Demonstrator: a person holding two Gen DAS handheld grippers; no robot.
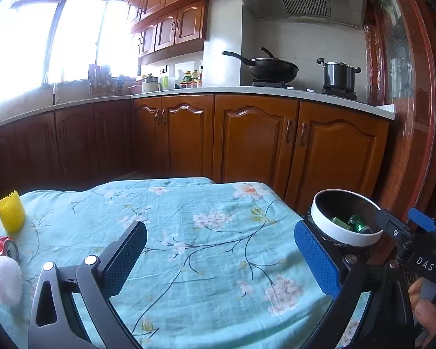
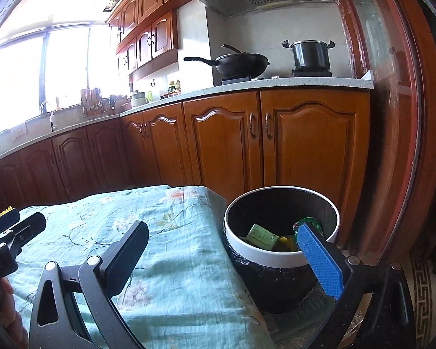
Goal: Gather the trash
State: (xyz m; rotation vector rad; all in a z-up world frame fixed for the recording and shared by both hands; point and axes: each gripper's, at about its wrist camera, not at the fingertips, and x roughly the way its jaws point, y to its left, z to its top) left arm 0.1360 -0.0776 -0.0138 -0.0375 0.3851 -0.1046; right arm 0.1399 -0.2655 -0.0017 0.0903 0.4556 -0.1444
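Nearest me in the left wrist view, my left gripper (image 1: 218, 257) stands spread wide with nothing between its jaws, only the floral tablecloth (image 1: 189, 232) showing through the gap; I judge it is free to go for the next piece. My right gripper (image 2: 226, 254) is likewise released and empty, its blue pad (image 2: 319, 261) overlapping the near rim of the trash bin (image 2: 247, 250) at lower right, which suggests it hangs by the bin because that is where things get dropped.

At the left edge of the left wrist view, the remaining trash sits together on the cloth: a white foam net (image 1: 5, 282) lowest, a crushed red can (image 1: 0, 248) touching it just above, and a yellow foam sleeve (image 1: 11, 213) standing upright a little further up. All three are well apart from the bin, so they have to be carried across.

Inside the bin I make out a green carton (image 2: 261, 235) and a green can (image 1: 359, 223); the blue pad covers part of the contents, and the bottom is too dark to read. The red can and white net are cut off by the frame edge.

Far beyond, a wok (image 1: 271, 69) and pot (image 1: 338, 75) sit on the counter.
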